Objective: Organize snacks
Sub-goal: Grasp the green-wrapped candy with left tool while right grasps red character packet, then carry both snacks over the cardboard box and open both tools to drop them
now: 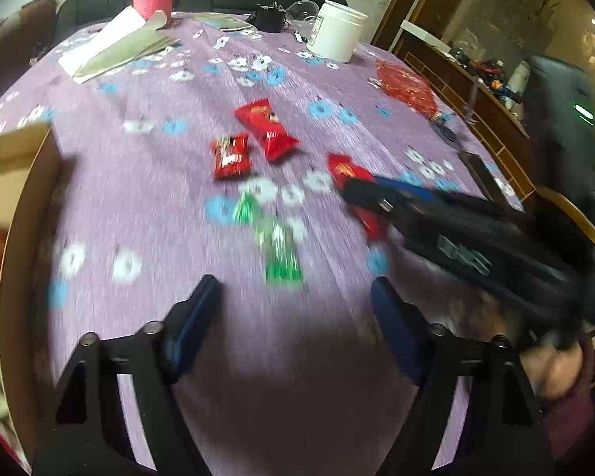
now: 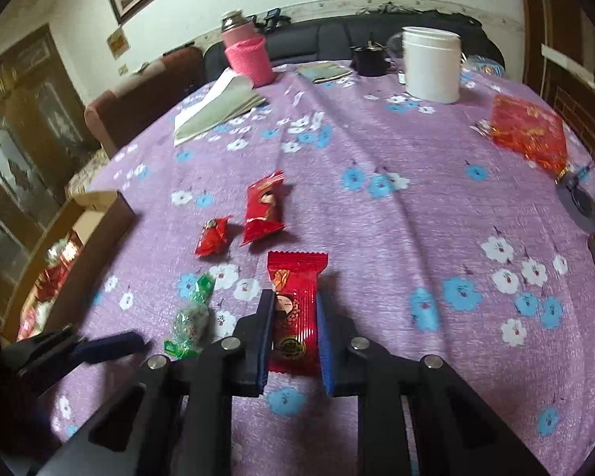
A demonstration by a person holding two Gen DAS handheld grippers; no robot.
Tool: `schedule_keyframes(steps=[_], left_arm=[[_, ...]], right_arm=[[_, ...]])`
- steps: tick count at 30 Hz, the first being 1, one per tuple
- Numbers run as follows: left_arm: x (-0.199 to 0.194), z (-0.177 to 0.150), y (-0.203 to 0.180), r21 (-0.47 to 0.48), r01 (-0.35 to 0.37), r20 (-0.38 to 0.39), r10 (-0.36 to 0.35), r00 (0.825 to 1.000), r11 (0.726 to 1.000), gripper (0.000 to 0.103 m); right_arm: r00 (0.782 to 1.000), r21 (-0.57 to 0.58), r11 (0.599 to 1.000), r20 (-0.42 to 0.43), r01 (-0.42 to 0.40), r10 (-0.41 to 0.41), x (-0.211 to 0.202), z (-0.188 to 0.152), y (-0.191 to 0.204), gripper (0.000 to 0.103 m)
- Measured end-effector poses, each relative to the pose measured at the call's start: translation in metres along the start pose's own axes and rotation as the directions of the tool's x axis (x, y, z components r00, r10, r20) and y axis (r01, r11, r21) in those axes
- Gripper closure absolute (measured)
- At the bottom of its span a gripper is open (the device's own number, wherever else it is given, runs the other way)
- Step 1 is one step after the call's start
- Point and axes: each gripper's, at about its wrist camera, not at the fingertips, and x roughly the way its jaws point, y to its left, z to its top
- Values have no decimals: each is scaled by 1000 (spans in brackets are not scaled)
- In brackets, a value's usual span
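My right gripper (image 2: 295,301) is shut on a long red snack packet (image 2: 297,273) that lies on the purple flowered tablecloth (image 2: 416,206). The blue pads press on both of its long sides. Ahead and to the left lie another red packet (image 2: 263,206), a small red candy (image 2: 212,236) and a green wrapped candy (image 2: 192,317). My left gripper (image 1: 293,297) is open just short of the green candy (image 1: 277,246), with nothing between its fingers. Its view is blurred and shows the right gripper (image 1: 361,194) on its red packet (image 1: 345,168).
An open cardboard box (image 2: 99,214) holding several snacks stands at the table's left edge. Toward the back stand a white jar (image 2: 432,63), a pink-sleeved flask (image 2: 246,55) and folded papers (image 2: 218,111). A red foil bag (image 2: 527,131) lies at the right.
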Motion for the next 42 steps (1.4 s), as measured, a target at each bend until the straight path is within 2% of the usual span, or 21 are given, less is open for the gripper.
schedule_keyframes(steps=[5, 6, 8, 10, 16, 20, 23, 26, 30, 33, 36, 42], left_arm=[[20, 22, -7, 36, -93, 30, 92, 995, 995, 32], [21, 23, -8, 49, -109, 35, 108, 994, 993, 37], [23, 22, -11, 97, -166, 49, 162, 986, 981, 76], [21, 20, -7, 94, -147, 45, 144, 989, 985, 86], [0, 8, 13, 20, -119, 61, 117, 991, 993, 86], [-40, -5, 31, -61, -78, 118, 85, 989, 995, 86], [-80, -19, 52, -122, -68, 188, 90, 978, 990, 86], [-122, -37, 85, -202, -92, 249, 142, 958, 975, 86], [-156, -59, 127, -309, -112, 278, 203, 939, 944, 86], [-168, -75, 151, -358, -129, 274, 236, 932, 925, 86], [-176, -88, 168, -391, -139, 269, 258, 928, 910, 86], [-179, -105, 184, -429, -120, 272, 255, 928, 895, 85]], right_arm=[[1000, 26, 999, 2, -29, 29, -3, 2, -6, 80], [999, 27, 999, 2, -32, 32, -3, 2, -7, 80], [999, 29, 999, 3, -35, 35, -3, 1, -7, 80], [999, 32, 999, 3, -36, 36, -2, 1, -7, 80], [999, 48, 998, 16, -32, 31, -4, 0, -10, 80], [998, 65, 996, 27, -60, 59, -5, -1, -11, 80], [997, 70, 995, 33, -74, 72, -5, -2, -11, 80], [997, 63, 995, 35, -78, 76, -5, -4, -7, 80], [997, 60, 995, 22, -79, 78, -2, -7, 2, 80], [996, 36, 996, 22, -86, 85, -8, -8, 19, 80], [987, 34, 987, 15, -158, 157, -15, -10, 44, 80], [964, -89, 960, -35, -266, 264, -23, -14, 123, 80]])
